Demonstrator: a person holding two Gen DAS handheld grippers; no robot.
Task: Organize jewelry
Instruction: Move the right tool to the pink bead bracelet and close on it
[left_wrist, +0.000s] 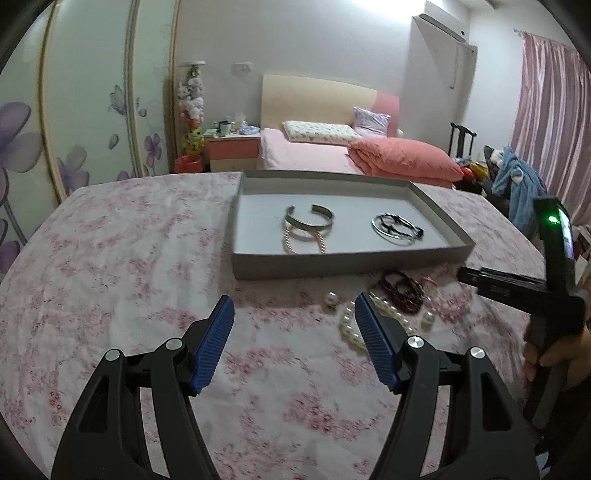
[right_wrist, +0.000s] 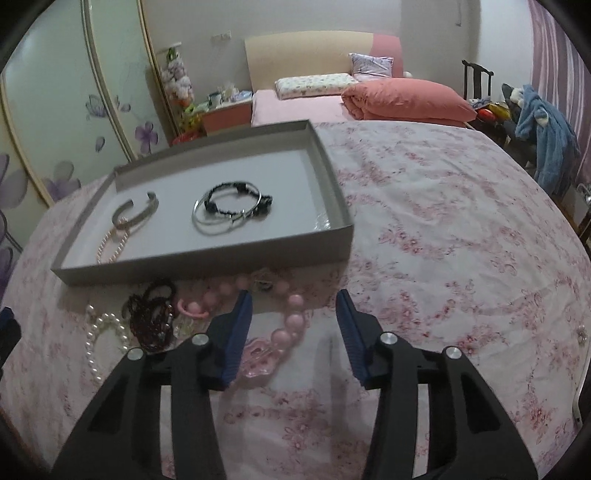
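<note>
A shallow grey box (left_wrist: 343, 264) (right_wrist: 207, 267) lies on the floral cloth. Inside it are a silver cuff (left_wrist: 309, 218) (right_wrist: 135, 214), a pale bead bracelet (left_wrist: 303, 242) (right_wrist: 110, 247) and silver bangles with a black cord bracelet (left_wrist: 397, 225) (right_wrist: 231, 206). In front of the box lie a white pearl strand (left_wrist: 351, 325) (right_wrist: 99, 332), dark red beads (left_wrist: 402, 290) (right_wrist: 153, 317) and a pink bead necklace (right_wrist: 288, 325). My left gripper (left_wrist: 294, 308) is open and empty, left of the pearls. My right gripper (right_wrist: 294, 302) is open and empty over the pink necklace.
The right gripper's body (left_wrist: 546, 280) stands at the right edge of the left wrist view. Beyond the table are a bed with a pink quilt (left_wrist: 402, 158), a nightstand (left_wrist: 232, 147) and a chair draped with blue clothing (right_wrist: 546, 133).
</note>
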